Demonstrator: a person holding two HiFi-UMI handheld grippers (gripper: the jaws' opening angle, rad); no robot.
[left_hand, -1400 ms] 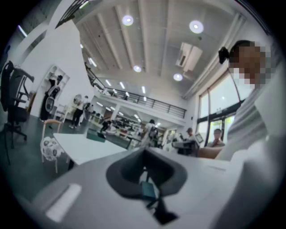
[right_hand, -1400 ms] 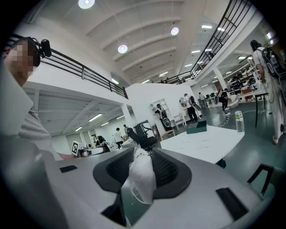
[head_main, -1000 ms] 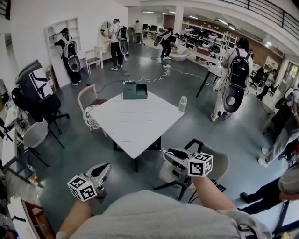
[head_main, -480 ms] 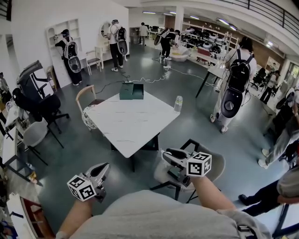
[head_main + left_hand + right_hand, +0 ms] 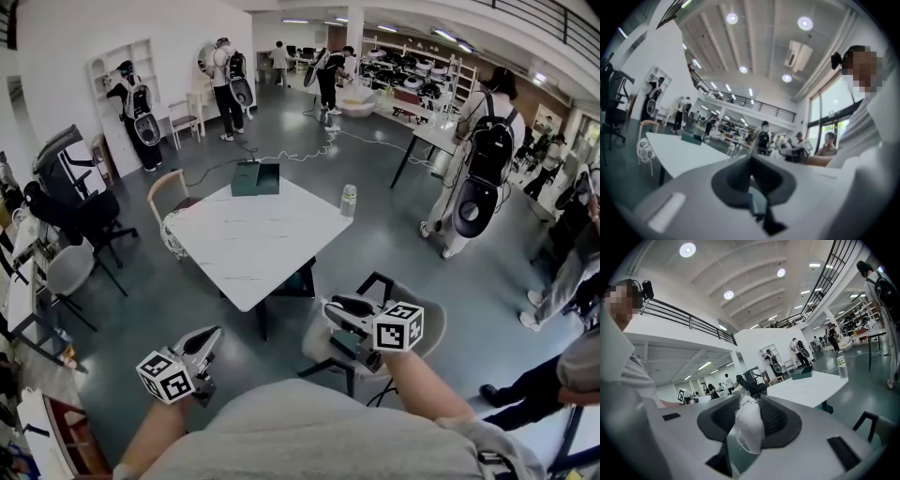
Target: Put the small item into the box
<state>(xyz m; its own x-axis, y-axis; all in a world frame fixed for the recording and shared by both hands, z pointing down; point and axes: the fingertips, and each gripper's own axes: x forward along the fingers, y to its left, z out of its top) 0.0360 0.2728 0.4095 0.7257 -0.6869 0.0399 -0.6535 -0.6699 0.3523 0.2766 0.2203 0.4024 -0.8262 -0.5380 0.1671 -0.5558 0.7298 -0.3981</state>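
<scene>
The person holds one hand-held gripper in each hand, low in front of the body. Both point toward a white table [image 5: 246, 246] that stands well apart from them, across the grey floor.

The right hand-held gripper [image 5: 749, 401] pinches a small white item [image 5: 750, 427]. The item is soft and fluffy, with thin loose threads sticking out at the top. It sits right between the two jaws and fills the gap between them.

The left hand-held gripper [image 5: 750, 160] has its jaws pressed together. They meet in one thin line, and they hold nothing.

Each hand-held gripper carries a cube with black and white square patterns on its sides. The left cube [image 5: 166, 377] is near the bottom of the head view. The right cube [image 5: 398, 326] is higher up, over a grey chair [image 5: 429, 330].

A dark green box [image 5: 255, 178] sits on the far edge of the table. Its lid stands open. A clear bottle [image 5: 348, 200] with a label stands on the right corner of the table, apart from the box. The words on the label are too small to read.

A chair with a wooden frame [image 5: 171, 190] stands at the left side of the table. Around the room, people [image 5: 482, 159] stand with big packs on their backs. In the right gripper view, a card with a black and white square pattern [image 5: 683, 394] shows far off on the left.
</scene>
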